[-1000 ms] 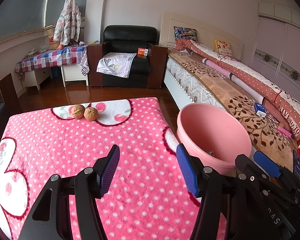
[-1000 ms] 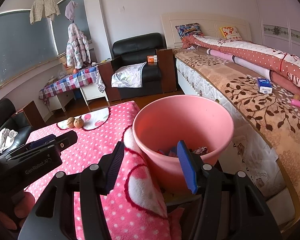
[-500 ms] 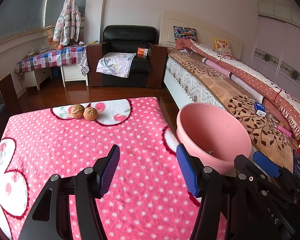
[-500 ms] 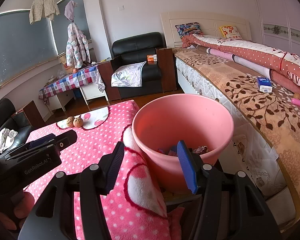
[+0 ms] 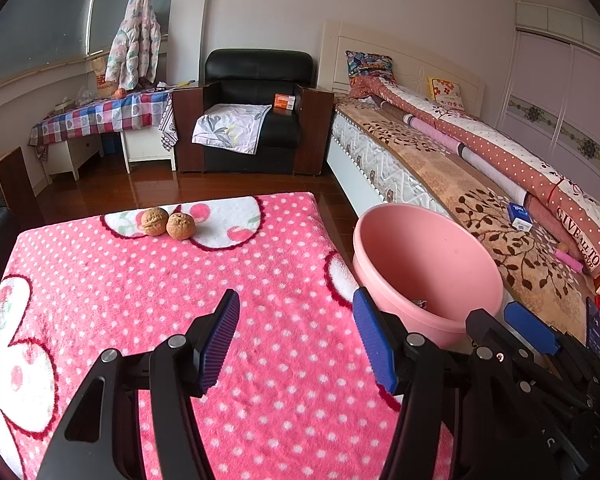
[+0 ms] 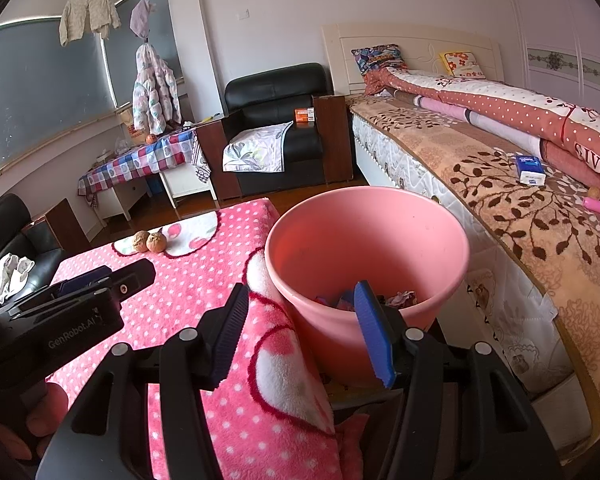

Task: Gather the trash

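Two walnuts (image 5: 168, 222) lie side by side near the far edge of the pink dotted blanket (image 5: 160, 292) on the table; the right wrist view shows the same walnuts (image 6: 149, 242). My left gripper (image 5: 294, 320) hangs open above the blanket's near half, nothing between its fingers. A pink bucket (image 6: 364, 256) stands off the table's right edge, between table and bed, with crumpled scraps (image 6: 396, 299) at its bottom. My right gripper (image 6: 300, 316) is open at the bucket's near rim, empty. The bucket (image 5: 428, 276) also shows in the left wrist view.
A bed (image 6: 500, 184) with a floral cover runs along the right, a blue-white packet (image 6: 531, 170) on it. A black armchair (image 5: 256, 120) and a checked-cloth side table (image 5: 100, 116) stand at the back. A hand (image 6: 40, 420) holds the left gripper's body (image 6: 72, 312).
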Tool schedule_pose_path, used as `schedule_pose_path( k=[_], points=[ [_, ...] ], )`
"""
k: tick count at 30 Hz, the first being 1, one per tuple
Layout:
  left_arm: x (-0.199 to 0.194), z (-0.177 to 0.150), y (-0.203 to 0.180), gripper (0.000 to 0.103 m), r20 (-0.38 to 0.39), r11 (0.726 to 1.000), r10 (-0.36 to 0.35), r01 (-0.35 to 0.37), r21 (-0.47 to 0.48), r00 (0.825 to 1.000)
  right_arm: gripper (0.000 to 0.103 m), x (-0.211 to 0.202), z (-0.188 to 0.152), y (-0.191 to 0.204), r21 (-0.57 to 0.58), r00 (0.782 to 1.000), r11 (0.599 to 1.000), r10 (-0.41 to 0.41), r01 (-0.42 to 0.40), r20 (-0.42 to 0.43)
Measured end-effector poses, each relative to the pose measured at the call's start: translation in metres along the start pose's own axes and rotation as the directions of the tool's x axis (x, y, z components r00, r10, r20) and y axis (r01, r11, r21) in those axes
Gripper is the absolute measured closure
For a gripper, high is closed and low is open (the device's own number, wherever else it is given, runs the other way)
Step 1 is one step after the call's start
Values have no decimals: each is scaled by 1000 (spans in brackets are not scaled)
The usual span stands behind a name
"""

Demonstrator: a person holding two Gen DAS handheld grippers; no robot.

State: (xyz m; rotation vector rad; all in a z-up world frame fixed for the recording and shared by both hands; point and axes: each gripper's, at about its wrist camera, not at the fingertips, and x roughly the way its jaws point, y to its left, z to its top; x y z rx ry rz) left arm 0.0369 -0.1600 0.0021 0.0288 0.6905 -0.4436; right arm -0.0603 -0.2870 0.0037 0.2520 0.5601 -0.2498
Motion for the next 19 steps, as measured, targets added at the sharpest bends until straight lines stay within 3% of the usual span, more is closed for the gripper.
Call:
schedule_pose_path(
  k=[19],
  points=[
    [6,-2,2,45,-21,1000,8,-8,-7,1000,47,3,-5,0,-5,1000,1000,-1,1,-6]
  ],
)
